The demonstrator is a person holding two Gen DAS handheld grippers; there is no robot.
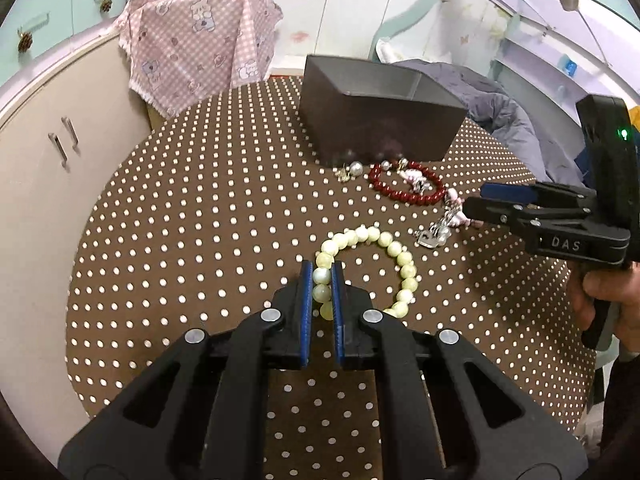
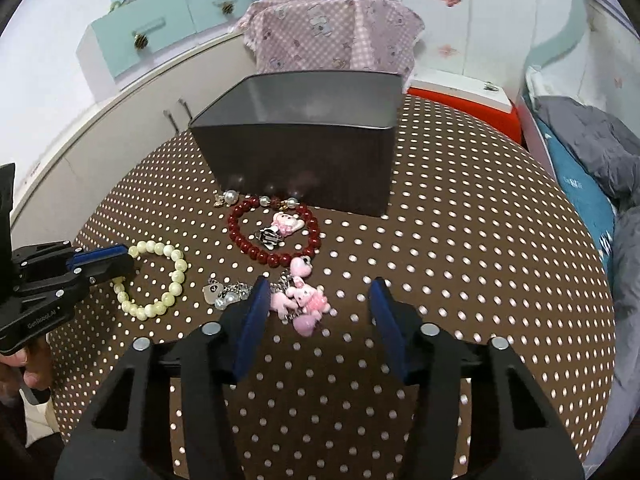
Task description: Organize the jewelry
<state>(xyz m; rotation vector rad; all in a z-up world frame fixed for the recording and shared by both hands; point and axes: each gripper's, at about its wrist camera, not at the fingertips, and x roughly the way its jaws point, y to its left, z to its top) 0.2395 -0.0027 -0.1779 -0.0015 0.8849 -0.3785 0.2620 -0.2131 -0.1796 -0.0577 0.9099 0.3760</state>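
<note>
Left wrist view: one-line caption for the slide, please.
Left gripper clamps the pale bead bracelet before the dark box.

I see a brown polka-dot tabletop (image 2: 440, 280) carrying a dark box (image 2: 304, 152) toward its far edge, a red bead bracelet (image 2: 276, 258), a pale pearl bracelet (image 2: 176, 280) and pink charms (image 2: 304, 300) nearer.

Two close wrist views angled down, left and right, sharing dotted tablecloth (image 1: 200, 208) and dark box (image 2: 304, 152)
</note>
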